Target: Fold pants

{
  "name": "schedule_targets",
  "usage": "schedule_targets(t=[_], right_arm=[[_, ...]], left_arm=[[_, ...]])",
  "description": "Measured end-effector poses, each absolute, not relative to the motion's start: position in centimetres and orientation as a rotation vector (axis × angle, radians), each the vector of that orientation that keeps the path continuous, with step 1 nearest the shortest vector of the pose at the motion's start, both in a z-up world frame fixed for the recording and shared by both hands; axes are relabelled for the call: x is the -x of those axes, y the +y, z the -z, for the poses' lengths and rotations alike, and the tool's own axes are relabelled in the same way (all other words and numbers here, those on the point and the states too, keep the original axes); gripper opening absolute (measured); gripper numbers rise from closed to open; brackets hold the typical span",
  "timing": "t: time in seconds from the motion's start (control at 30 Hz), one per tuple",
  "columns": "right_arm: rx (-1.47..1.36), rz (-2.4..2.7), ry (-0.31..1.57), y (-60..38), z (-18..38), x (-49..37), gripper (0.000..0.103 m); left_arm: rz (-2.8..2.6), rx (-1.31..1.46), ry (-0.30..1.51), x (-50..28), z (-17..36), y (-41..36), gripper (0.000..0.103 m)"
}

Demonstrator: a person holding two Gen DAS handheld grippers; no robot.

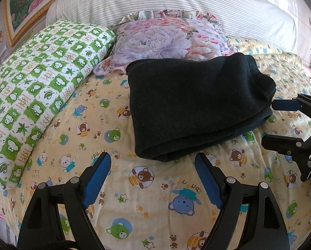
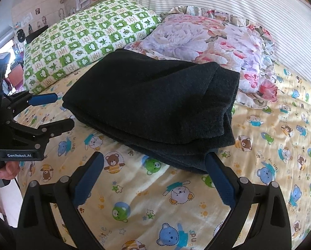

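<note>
the black pants (image 1: 195, 106) lie folded in a thick stack on the bear-print bedspread (image 1: 155, 187), just before the floral pillow (image 1: 168, 37). the left gripper (image 1: 153, 160) and right gripper (image 2: 154, 160) both hover beside them, jaws spread wide, holding nothing.

Black fleecy pants (image 1: 193, 106), folded into a thick, seemingly several-layered stack, lying flat on the bed

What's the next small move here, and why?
Probably back both grippers away: the black fleece pants already lie in a compact layered stack on the yellow bear-print bedsheet. The left gripper and right gripper are open and hold nothing, though the right one's pad touches the stack's edge.
</note>
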State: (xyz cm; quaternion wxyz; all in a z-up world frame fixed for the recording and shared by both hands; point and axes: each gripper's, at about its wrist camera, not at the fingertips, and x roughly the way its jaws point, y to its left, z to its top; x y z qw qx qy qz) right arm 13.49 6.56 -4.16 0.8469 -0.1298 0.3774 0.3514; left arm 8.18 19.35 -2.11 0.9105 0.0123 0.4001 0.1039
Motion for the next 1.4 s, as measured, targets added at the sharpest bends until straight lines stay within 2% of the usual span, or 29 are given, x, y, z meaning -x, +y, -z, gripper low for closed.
schedule_targets(t=[1.4], right_arm=[[0.273,-0.738,0.796,6.79,4.06,-13.33,0.098]], left_arm=[[-0.232,-0.025,0.827,-8.14,2.13,19.49,0.083]])
